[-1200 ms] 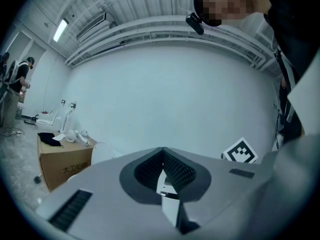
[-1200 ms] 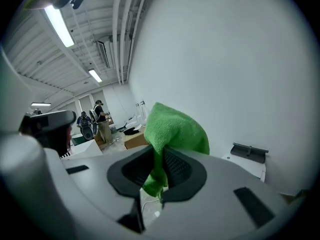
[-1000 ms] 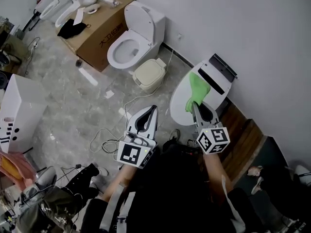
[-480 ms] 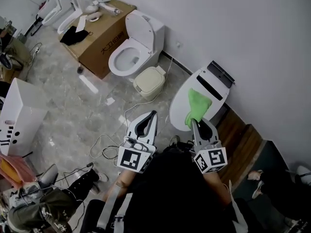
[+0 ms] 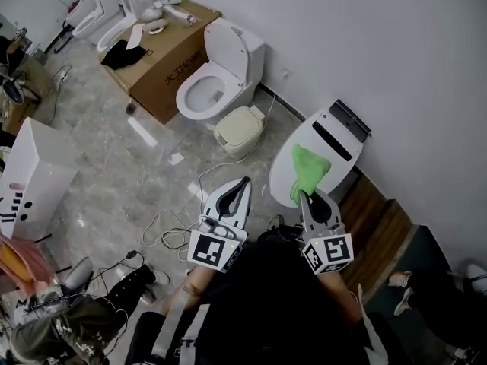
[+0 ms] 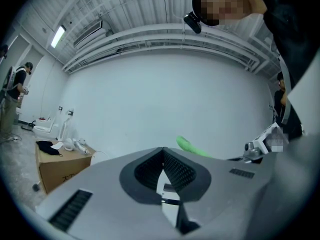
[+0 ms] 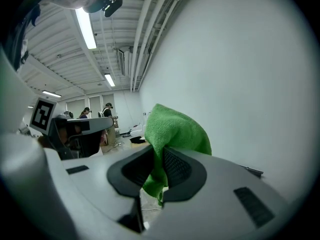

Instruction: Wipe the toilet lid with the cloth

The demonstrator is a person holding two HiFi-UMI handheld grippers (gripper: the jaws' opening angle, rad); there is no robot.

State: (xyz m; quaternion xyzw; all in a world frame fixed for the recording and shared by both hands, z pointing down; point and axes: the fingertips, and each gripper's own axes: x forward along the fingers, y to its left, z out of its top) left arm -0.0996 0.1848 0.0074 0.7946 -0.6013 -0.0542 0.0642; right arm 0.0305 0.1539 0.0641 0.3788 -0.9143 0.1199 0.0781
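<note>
— Right claw (image 5: 303, 194)?
— I've got it clamped on the green cloth (image 5: 308, 167), which lies over the toilet lid (image 5: 283, 166)
— Left claw (image 5: 245, 181)?
— Jaws together, empty, just beside the lid

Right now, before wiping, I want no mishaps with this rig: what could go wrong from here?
The right gripper pinches only a narrow fold of the green cloth; the loose bulk may bunch or pull free against the toilet lid. White cables loop on the floor beside the person, a possible trip hazard.
</note>
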